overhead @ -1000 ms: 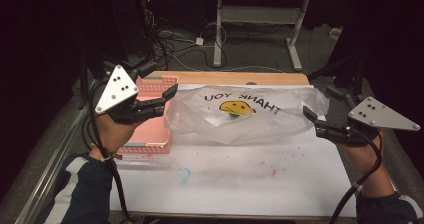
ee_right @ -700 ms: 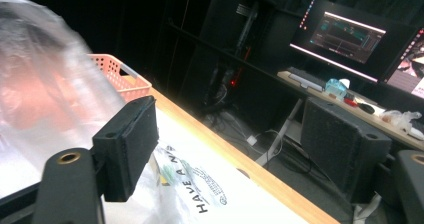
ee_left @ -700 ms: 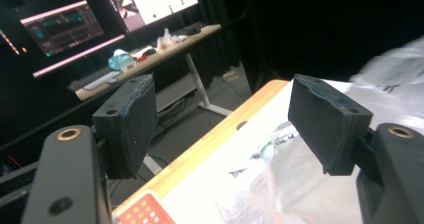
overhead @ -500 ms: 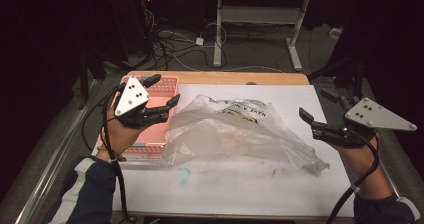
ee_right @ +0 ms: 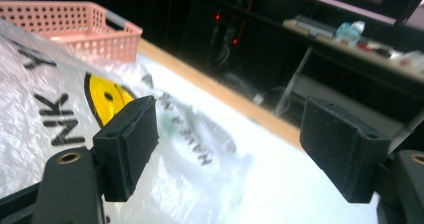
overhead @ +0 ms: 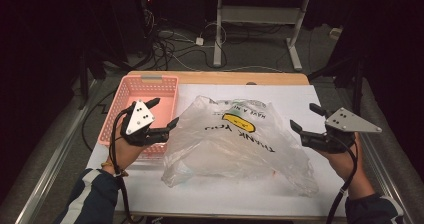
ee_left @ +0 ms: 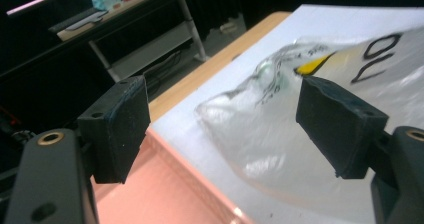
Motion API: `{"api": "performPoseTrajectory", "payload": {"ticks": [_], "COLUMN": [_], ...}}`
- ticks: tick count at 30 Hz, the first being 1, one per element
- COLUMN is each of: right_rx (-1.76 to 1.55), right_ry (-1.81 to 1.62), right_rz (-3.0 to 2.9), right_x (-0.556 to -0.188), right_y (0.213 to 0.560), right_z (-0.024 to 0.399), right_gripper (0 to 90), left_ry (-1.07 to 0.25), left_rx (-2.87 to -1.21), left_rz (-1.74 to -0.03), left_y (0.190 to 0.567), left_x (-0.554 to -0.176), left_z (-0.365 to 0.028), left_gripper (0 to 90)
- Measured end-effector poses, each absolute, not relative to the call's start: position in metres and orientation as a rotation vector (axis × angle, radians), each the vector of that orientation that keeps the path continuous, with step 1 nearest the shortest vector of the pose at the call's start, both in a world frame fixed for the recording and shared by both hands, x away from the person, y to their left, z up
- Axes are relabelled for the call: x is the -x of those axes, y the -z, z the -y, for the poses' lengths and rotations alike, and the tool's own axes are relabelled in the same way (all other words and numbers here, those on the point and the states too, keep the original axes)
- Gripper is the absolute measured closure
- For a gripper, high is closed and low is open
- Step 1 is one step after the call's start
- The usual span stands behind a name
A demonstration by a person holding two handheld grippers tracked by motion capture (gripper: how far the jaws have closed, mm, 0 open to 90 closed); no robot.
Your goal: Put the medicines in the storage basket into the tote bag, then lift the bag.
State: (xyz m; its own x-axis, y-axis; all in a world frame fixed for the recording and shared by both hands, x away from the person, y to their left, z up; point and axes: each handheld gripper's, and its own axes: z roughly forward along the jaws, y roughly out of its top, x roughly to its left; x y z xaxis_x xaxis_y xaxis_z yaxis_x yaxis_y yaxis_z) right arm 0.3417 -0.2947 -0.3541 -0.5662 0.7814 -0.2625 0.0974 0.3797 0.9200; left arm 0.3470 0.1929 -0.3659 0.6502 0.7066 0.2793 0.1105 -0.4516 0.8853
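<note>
A clear plastic bag [overhead: 235,144] printed with a yellow smiley and "THANK YOU" lies crumpled on the white sheet [overhead: 295,96] in the middle of the table. My left gripper [overhead: 165,111] hovers at the bag's left edge, over the pink basket [overhead: 145,91]. Its jaws have just been opening, and in the left gripper view [ee_left: 222,119] they stand wide with nothing between them; the bag [ee_left: 280,134] lies beyond. My right gripper [overhead: 302,115] is open beside the bag's right edge. In the right gripper view [ee_right: 230,144] the bag [ee_right: 60,109] lies below the jaws, untouched.
The pink basket [ee_right: 75,19] stands at the table's left, and its floor [ee_left: 165,199] looks bare. The wooden table edge [overhead: 225,78] runs along the back. Behind it are a desk frame [overhead: 255,14] and cables on the floor. Metal rails flank the table.
One second ago the bag hung stretched between both grippers. It has since slumped onto the sheet, free of both. Both hands have come down toward the table.
</note>
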Motion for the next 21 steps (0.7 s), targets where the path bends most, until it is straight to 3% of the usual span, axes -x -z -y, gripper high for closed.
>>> {"api": "performPoseTrajectory", "payload": {"ticks": [21], "right_rx": [-0.808], "right_ry": [-1.215], "right_rz": [-2.035], "right_x": [-0.317], "right_y": [0.417], "right_z": [0.297], "right_gripper": [21.5], "left_ry": [-0.729], "left_rx": [-1.948], "left_rz": [-0.717], "left_y": [0.413], "left_x": [-0.313], "left_z": [-0.208], "left_gripper": [14.8]}}
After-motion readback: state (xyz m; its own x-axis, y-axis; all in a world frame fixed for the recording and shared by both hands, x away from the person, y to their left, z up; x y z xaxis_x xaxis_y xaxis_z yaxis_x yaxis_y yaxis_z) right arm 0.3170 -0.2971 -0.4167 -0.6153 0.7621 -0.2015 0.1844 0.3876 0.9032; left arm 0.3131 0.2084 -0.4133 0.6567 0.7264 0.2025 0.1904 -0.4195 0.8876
